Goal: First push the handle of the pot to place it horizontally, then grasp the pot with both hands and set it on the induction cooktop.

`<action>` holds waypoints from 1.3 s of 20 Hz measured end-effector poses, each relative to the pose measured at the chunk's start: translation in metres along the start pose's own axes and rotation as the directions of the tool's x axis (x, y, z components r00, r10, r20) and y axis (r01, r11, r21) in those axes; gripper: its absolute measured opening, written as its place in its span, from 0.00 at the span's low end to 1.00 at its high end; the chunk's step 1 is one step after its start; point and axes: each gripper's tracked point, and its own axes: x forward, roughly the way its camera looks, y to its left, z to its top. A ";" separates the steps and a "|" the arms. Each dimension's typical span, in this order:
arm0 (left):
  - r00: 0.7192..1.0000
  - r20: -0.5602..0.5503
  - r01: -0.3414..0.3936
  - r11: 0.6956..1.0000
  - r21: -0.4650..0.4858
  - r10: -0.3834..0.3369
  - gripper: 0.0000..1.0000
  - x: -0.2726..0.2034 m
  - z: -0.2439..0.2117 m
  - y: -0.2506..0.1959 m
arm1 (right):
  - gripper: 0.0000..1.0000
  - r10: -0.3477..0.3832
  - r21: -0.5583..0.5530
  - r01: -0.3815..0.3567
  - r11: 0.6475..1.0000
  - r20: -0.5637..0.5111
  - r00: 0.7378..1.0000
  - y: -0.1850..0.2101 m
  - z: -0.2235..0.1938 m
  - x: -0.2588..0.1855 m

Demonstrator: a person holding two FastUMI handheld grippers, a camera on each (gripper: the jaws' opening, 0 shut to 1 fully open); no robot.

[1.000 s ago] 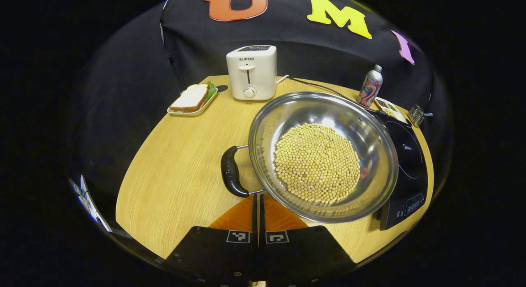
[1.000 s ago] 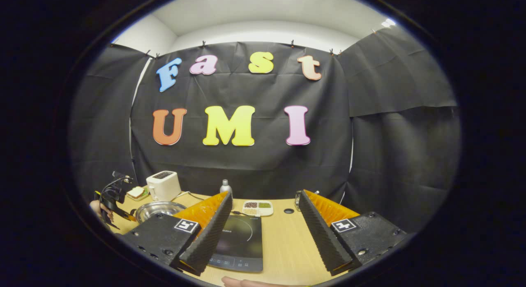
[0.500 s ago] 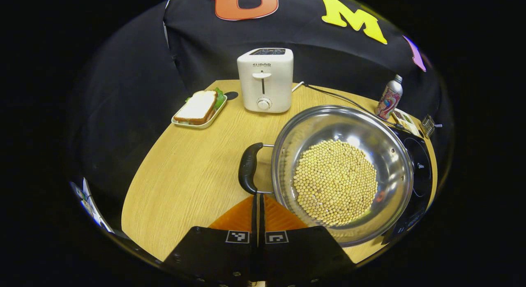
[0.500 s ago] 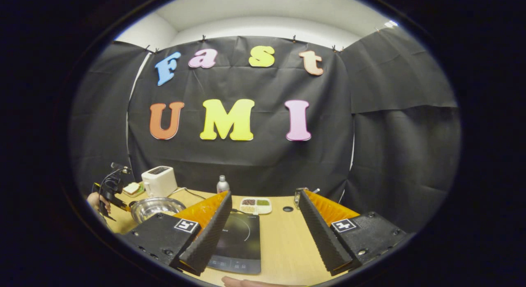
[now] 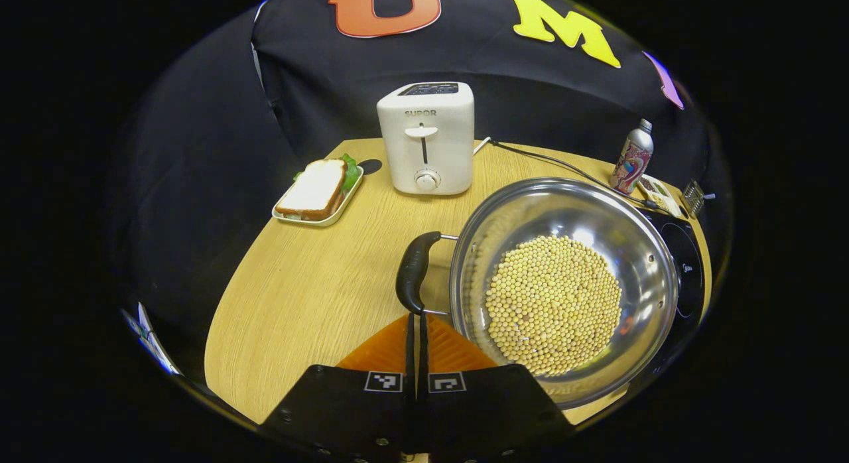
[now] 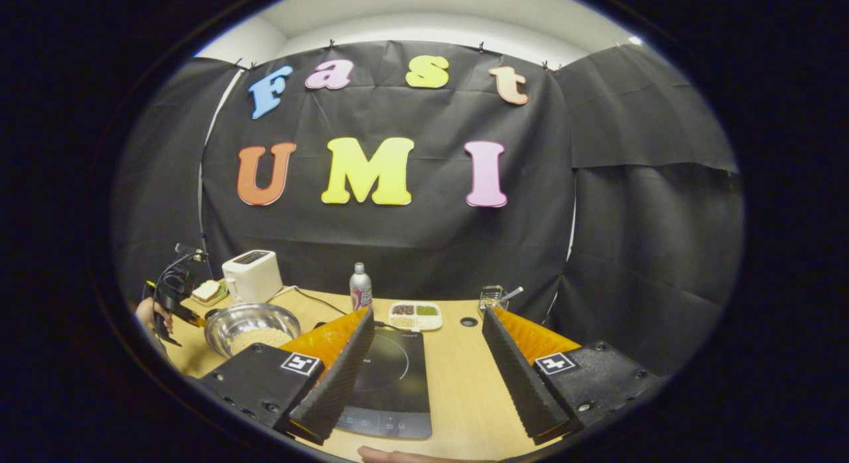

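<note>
I use the pot (image 5: 564,287) as my reference. It is a steel pot holding pale beans (image 5: 554,304); it sits on the wooden table (image 5: 312,297), its far side over the edge of the induction cooktop (image 5: 686,270). Its black handle (image 5: 412,272) faces my left gripper (image 5: 416,330), whose jaws are pressed together with nothing between them; the tips sit at the handle's near end, and I cannot tell whether they touch it. Beyond the pot stands a white toaster (image 5: 428,136), with a sandwich tray (image 5: 318,192) to the toaster's left and a bottle (image 5: 633,156) behind the pot's right side.

In the right gripper view, my right gripper (image 6: 428,347) is spread wide and empty above the cooktop, right of the pot.
</note>
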 end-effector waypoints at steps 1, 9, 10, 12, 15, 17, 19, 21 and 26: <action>1.000 0.008 -0.002 1.000 0.000 0.002 0.10 -0.002 0.001 0.001 | 1.00 -0.004 -0.002 0.004 1.000 0.001 1.000 0.002 -0.001 0.001; 0.980 0.176 0.105 0.994 -0.038 -0.097 0.82 -0.061 0.023 -0.005 | 1.00 0.028 -0.017 -0.029 0.999 -0.076 0.997 0.061 -0.045 0.025; 0.977 0.185 0.114 0.993 -0.039 -0.105 0.82 -0.066 0.023 -0.005 | 1.00 0.027 -0.015 -0.028 0.999 -0.090 0.996 0.065 -0.049 0.029; 0.973 0.197 0.121 0.993 -0.010 -0.117 0.97 -0.078 0.025 -0.004 | 1.00 0.036 -0.002 -0.036 0.999 -0.111 0.993 0.076 -0.057 0.040; 0.971 0.202 0.122 0.992 0.025 -0.125 0.96 -0.081 0.028 -0.009 | 1.00 0.074 0.036 -0.069 0.997 -0.157 0.985 0.095 -0.071 0.056; 0.972 0.199 0.117 0.992 0.043 -0.123 0.96 -0.077 0.029 -0.011 | 1.00 0.099 0.054 -0.091 0.994 -0.190 0.977 0.110 -0.083 0.068; 0.975 0.184 0.120 0.991 0.050 -0.128 0.96 -0.070 0.026 -0.013 | 1.00 0.108 0.065 -0.095 0.993 -0.223 0.969 0.122 -0.094 0.079; 0.976 0.179 0.117 0.992 0.056 -0.125 0.97 -0.061 0.028 -0.014 | 1.00 0.128 0.079 -0.111 0.991 -0.251 0.960 0.139 -0.105 0.088; 0.981 0.147 0.117 0.992 0.055 -0.124 0.97 -0.029 0.028 -0.013 | 1.00 0.187 0.107 -0.161 0.981 -0.309 0.933 0.189 -0.136 0.110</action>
